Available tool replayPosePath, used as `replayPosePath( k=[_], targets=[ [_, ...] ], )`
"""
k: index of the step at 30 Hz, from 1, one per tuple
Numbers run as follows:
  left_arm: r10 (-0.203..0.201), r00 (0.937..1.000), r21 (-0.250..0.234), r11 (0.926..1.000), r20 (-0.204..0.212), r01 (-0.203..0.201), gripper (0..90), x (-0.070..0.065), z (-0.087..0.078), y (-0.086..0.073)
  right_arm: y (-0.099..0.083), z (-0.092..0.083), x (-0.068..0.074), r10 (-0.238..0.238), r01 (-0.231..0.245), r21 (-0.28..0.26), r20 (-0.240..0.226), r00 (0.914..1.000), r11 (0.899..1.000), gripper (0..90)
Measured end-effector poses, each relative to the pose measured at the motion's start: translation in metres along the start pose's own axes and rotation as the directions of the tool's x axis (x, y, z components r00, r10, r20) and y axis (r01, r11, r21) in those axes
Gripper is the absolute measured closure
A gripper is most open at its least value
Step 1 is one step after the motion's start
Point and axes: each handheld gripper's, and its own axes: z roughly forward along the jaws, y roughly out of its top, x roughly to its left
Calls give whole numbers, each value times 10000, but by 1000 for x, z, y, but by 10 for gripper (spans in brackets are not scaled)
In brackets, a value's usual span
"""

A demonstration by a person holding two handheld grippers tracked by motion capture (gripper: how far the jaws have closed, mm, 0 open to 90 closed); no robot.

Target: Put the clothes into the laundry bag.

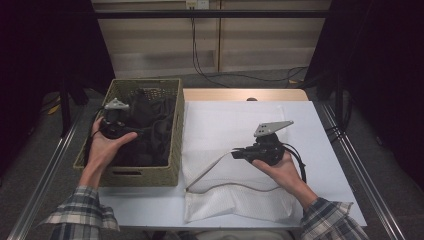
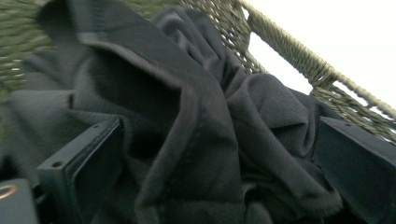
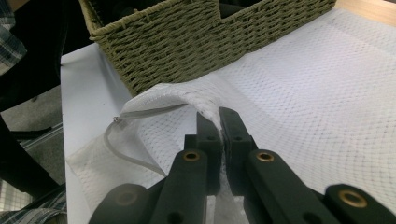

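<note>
The right gripper (image 3: 219,122) has its jaws pressed together on a fold of the white mesh laundry bag (image 3: 327,93), pinching the upper layer near the zipped edge (image 3: 140,112) and lifting it so the mouth stands a little off the table; in the high view the same gripper (image 1: 239,153) sits over the middle of the bag (image 1: 235,200), which lies flat on the white table (image 1: 145,202) just beside the basket. The left gripper (image 1: 116,125) is down inside the woven basket (image 1: 145,176), and its own view shows both jaws standing wide apart with a ridge of the black garment (image 2: 196,140) between them — the pads do not yet press on the cloth, so nothing is held there. My reading is that the step in hand is the pick-up of dark clothing from the basket, while the other hand keeps the bag's opening ready. The next move probably calls for closing on that thick ridge of fabric, deep enough to catch more than a loose hem, then lifting it clear of the basket wall (image 2: 299,60) and carrying it across to the raised bag mouth. What stands in the way is mainly the high wicker rim between garment and bag — trailing cloth could drag on it — and the bag mouth itself, held up at a single point, so it looks narrow and slack. Cables (image 1: 200,60) lie on the floor beyond the table, well apart from the work.
</note>
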Motion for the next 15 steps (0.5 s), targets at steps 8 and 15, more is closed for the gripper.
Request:
replayPosePath(
  k=[8,15],
  targets=[
    [479,9970,1440,9888,-614,-387,30,-1,34,3,-2,1,-1,21,-20,111,-16,10000,9999,883],
    [1030,9825,2299,9710,-1555,-654,47,13,46,1,-3,1,-2,36,-37,149,56,10000,9999,882]
  ],
)
